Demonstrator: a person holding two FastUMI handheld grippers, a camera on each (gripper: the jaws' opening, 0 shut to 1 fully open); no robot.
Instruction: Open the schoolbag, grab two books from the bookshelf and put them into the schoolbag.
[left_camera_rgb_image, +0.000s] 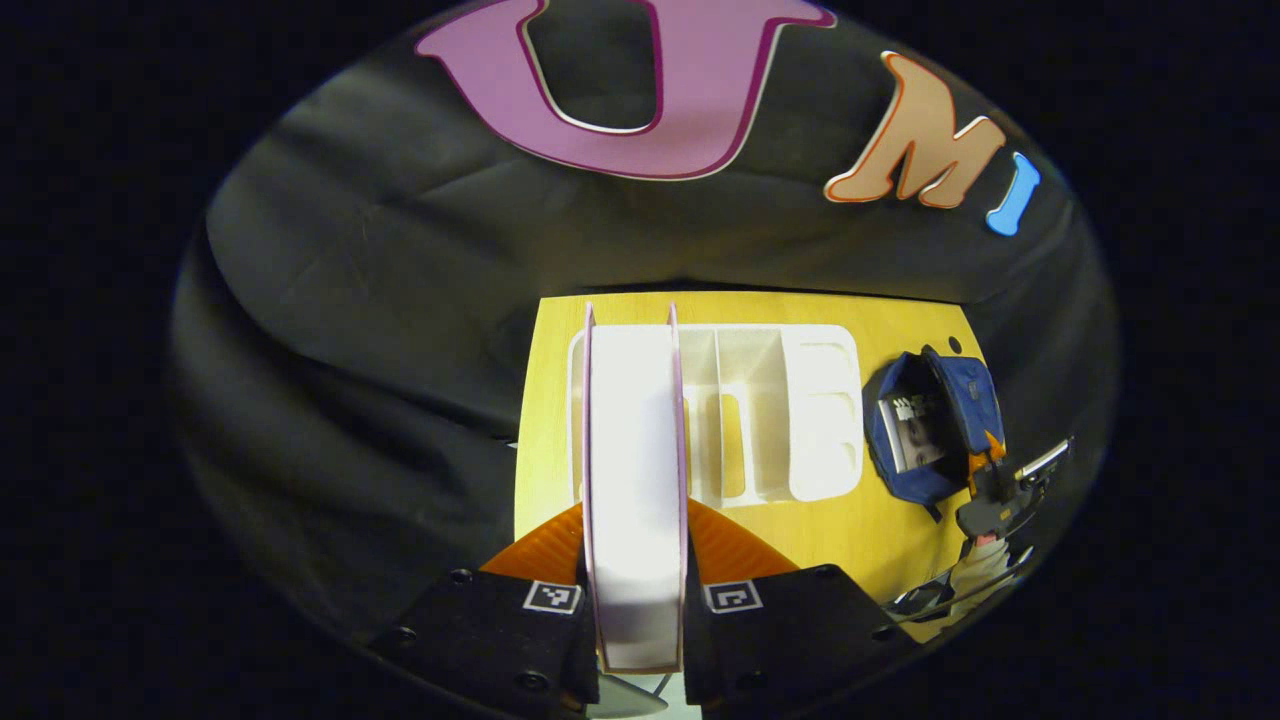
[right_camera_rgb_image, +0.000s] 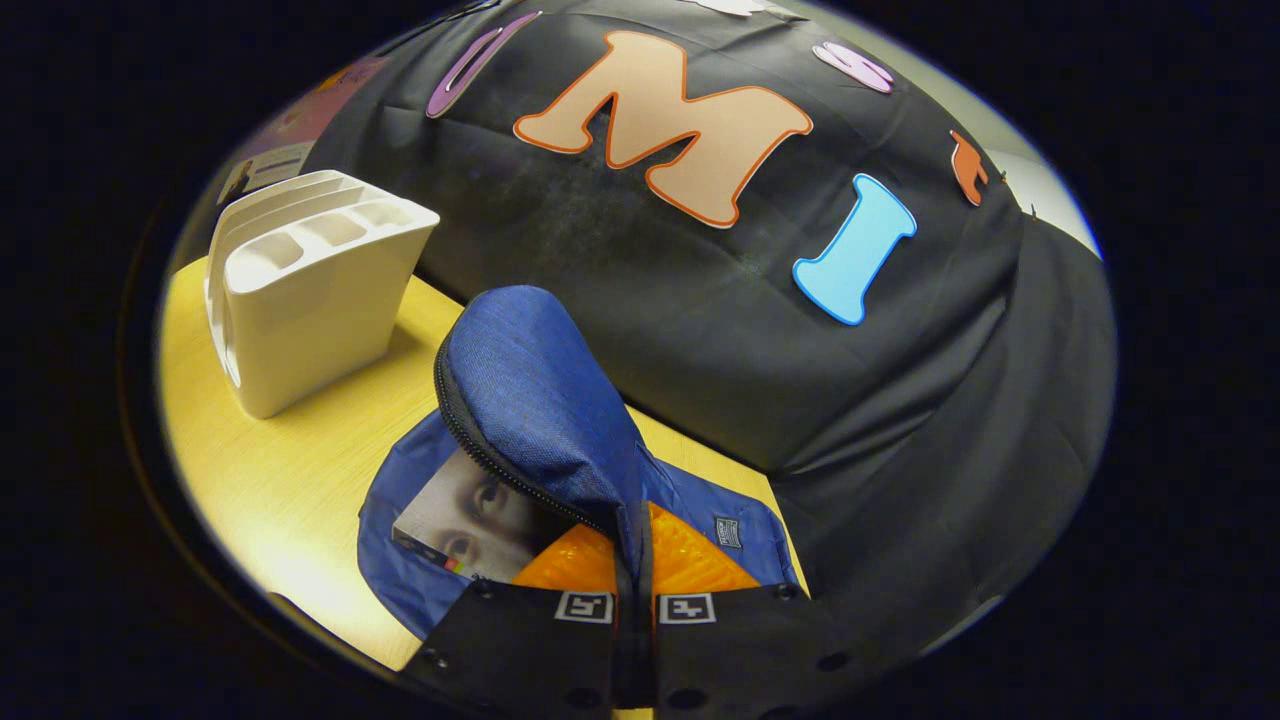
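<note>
With one picture-covered book (right_camera_rgb_image: 455, 520) already inside the open blue fabric schoolbag (right_camera_rgb_image: 540, 400), my right gripper (right_camera_rgb_image: 632, 600) pinches its flap up while my left gripper (left_camera_rgb_image: 635, 590) clamps a second, pink-edged white book (left_camera_rgb_image: 633, 480) above the white plastic bookshelf (left_camera_rgb_image: 790, 410), not yet bagged.

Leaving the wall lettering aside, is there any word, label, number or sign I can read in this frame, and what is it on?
Nothing is legible.
Patch on the schoolbag: print too small to read.
Cover of the book in the schoolbag: small print, blurred.
Square markers on the left tool and right tool: coded patterns, no words.
Held book in the left tool: seen page-edge on, no text showing.
</note>
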